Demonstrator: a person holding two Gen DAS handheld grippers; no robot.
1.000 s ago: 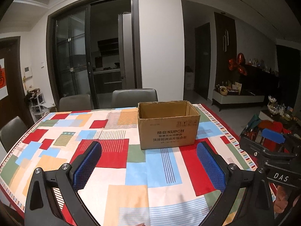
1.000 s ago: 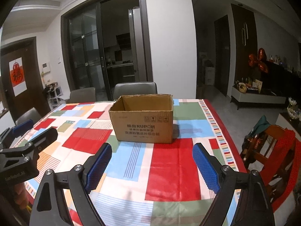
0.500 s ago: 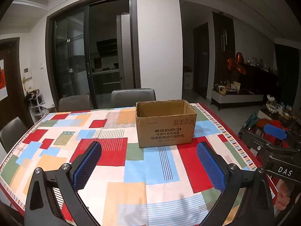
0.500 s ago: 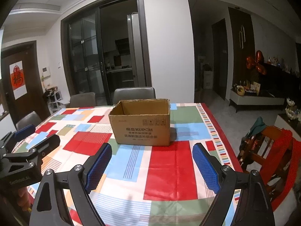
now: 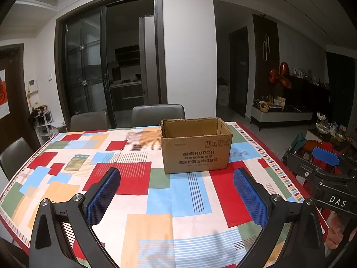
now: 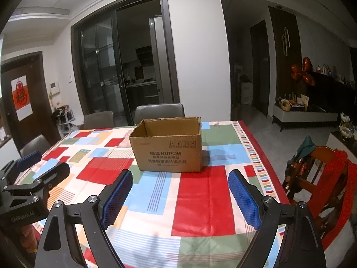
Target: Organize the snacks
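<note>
Left wrist view: left tongs point(image 5: 176, 192) apart, nothing between
Right tongs point(image 6: 179, 192): apart, nothing between
Cardboard box point(image 5: 196, 149): ahead of both, on desk point(image 5: 138, 192), top open

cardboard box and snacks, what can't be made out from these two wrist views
- Cardboard box floor: hidden in both wrist views by its own front wall, so any contents stay unknown.
- Snacks: none visible on the tablecloth; the near edge is cut off by the frame and by the left hand-held gripper and right hand-held gripper.
- Small print on the box: too small.
</note>
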